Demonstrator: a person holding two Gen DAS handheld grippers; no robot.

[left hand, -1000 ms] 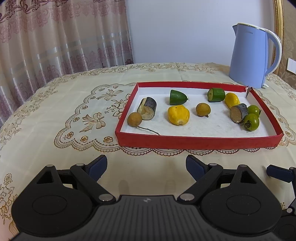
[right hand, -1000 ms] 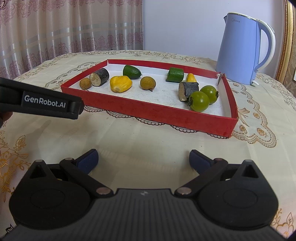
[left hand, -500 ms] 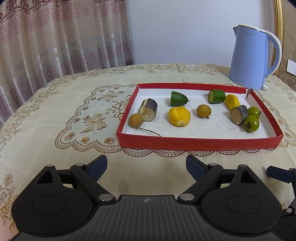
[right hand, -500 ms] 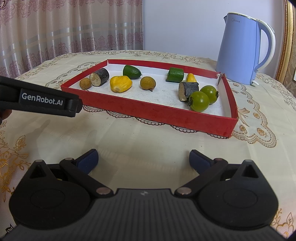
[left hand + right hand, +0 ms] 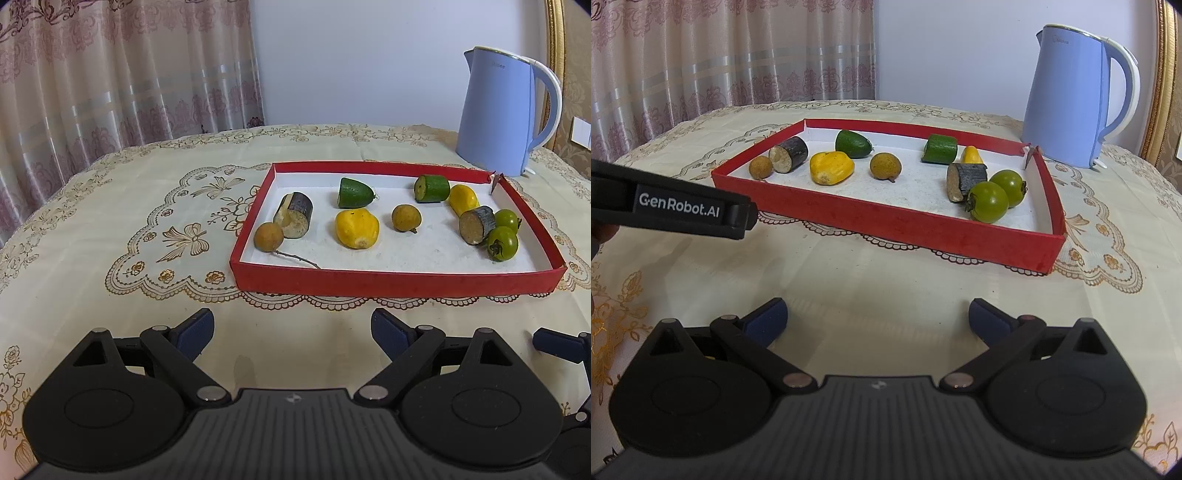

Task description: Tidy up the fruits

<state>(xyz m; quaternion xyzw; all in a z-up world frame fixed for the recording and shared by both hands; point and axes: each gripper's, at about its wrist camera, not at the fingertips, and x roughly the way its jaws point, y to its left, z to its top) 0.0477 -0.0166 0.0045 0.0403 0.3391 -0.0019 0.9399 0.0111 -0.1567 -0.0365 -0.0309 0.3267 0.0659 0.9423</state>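
Both grippers, left gripper (image 5: 291,330) and right gripper (image 5: 877,319), spread wide, empty. Green tomatoes (image 5: 988,201) in red tray (image 5: 886,227): smooth, roll-prone (judged light); pinch across the middle.

Worktop (image 5: 110,206) under cream cloth with gold floral embroidery; pink patterned curtain (image 5: 122,74) at rear left, plain pale wall (image 5: 351,62) behind; gilt frame edge (image 5: 554,55) at right, light even
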